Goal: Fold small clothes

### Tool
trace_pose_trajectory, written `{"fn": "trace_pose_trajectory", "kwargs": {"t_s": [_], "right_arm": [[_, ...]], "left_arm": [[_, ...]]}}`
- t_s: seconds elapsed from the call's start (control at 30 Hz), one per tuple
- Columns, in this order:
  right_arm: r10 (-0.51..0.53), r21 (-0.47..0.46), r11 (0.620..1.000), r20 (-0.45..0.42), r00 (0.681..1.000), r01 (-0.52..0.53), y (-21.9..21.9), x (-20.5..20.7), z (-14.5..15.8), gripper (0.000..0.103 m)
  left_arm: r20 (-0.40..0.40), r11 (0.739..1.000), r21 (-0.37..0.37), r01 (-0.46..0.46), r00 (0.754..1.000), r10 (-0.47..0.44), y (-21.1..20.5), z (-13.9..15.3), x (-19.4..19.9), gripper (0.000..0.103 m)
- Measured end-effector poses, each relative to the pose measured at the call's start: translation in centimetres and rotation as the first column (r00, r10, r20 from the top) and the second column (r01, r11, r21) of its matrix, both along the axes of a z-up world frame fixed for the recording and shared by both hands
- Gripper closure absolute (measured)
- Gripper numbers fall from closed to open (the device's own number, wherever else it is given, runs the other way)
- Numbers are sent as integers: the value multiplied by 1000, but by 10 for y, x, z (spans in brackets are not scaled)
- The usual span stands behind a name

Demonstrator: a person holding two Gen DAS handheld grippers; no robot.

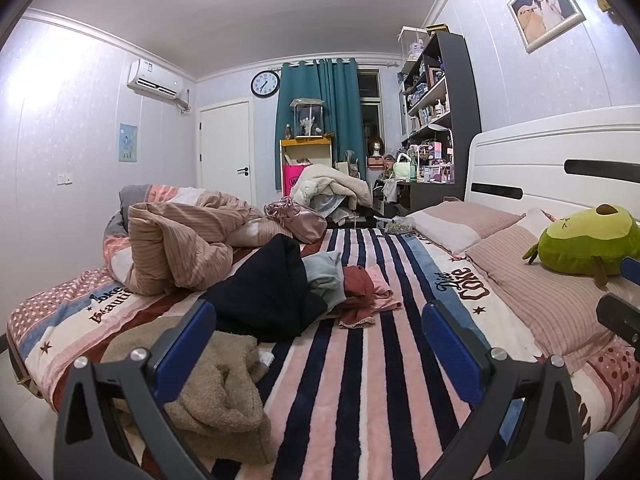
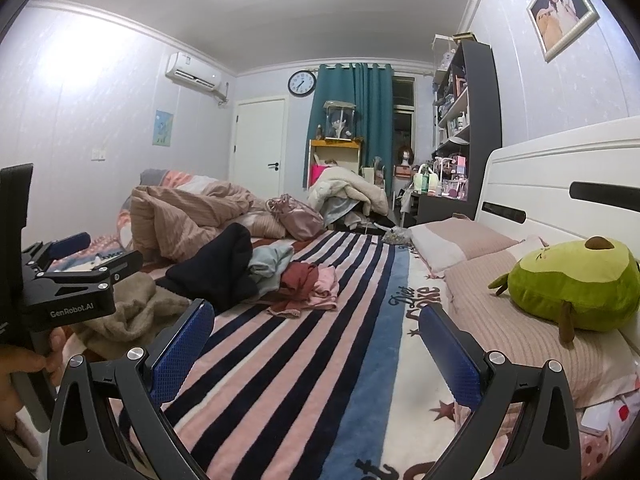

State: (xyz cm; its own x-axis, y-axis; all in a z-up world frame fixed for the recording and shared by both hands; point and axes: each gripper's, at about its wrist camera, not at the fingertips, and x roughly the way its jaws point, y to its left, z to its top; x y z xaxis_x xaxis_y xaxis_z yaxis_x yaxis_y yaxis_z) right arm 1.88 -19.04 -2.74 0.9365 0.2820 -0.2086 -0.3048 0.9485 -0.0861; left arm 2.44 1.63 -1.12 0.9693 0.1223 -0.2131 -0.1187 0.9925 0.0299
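Observation:
A pile of small clothes lies mid-bed on the striped blanket (image 1: 360, 360): a dark navy garment (image 1: 272, 284), a light blue one (image 1: 324, 276), a dark red one (image 1: 358, 284) and a pink one (image 1: 382, 284). A beige fleece garment (image 1: 208, 392) lies at the near left. My left gripper (image 1: 318, 320) is open and empty, held above the blanket short of the pile. My right gripper (image 2: 316, 320) is open and empty, further right; the pile (image 2: 304, 280) lies ahead of it to the left. The left gripper's body (image 2: 68, 280) shows at the left of the right wrist view.
A crumpled beige duvet (image 1: 180, 248) and a pink satin bag (image 1: 296, 220) lie at the far left of the bed. Pillows (image 1: 540, 280) and a green avocado plush (image 1: 588, 244) sit at the right by the white headboard (image 1: 560, 160). Shelves and a cluttered desk stand beyond.

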Motion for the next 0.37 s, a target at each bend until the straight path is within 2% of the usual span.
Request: {"fn": "trace_pose_trajectory", "kwargs": {"t_s": [0.37], "right_arm": [[-2, 4, 1000, -2, 1000, 2, 0, -1, 0, 1]], "left_arm": [[-6, 1000, 2, 10, 1000, -10, -1, -1, -1, 1]]}}
